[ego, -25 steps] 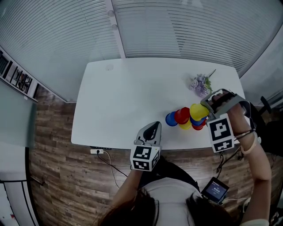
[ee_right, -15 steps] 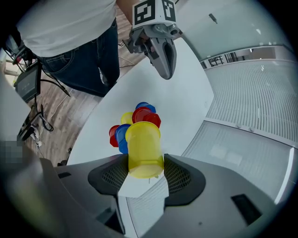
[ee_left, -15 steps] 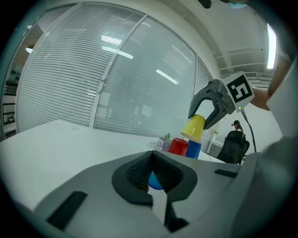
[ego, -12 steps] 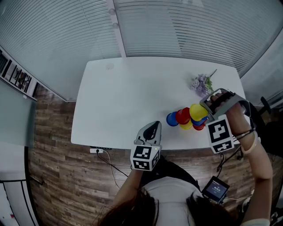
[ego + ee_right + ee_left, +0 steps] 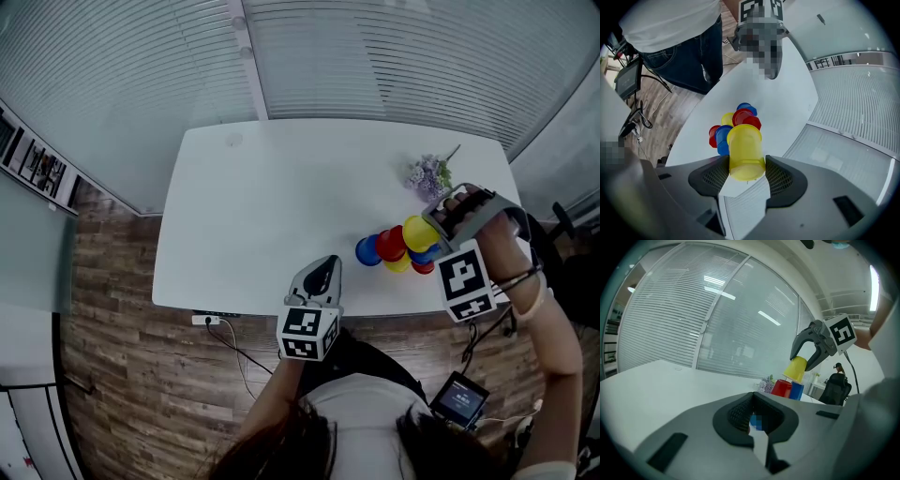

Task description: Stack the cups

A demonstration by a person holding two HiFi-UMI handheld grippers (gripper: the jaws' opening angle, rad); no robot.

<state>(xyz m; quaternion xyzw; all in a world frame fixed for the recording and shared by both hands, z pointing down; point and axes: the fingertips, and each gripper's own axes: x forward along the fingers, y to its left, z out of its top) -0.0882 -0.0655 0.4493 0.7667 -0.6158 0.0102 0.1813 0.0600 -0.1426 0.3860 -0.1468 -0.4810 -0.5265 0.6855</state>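
My right gripper point(image 5: 429, 228) is shut on a yellow cup point(image 5: 418, 232), held mouth down just above a huddle of cups near the table's front right. In the right gripper view the pads press both sides of the yellow cup point(image 5: 745, 150). Below it stand a blue cup point(image 5: 723, 139), red cups point(image 5: 746, 118) and another yellow cup point(image 5: 726, 119). The head view shows the group's blue cup point(image 5: 367, 250) and red cup point(image 5: 389, 244) at its left. My left gripper point(image 5: 321, 275) is shut and empty at the table's front edge, left of the cups.
A small bunch of purple flowers point(image 5: 427, 176) lies on the white table point(image 5: 272, 206) just behind the cups. Glass walls with blinds surround the table. A cable and a power strip point(image 5: 208, 322) lie on the wooden floor below the front edge.
Hardly anything differs. The right gripper still holds the yellow cup over the group, shifted only slightly. The left gripper has stayed where it was.
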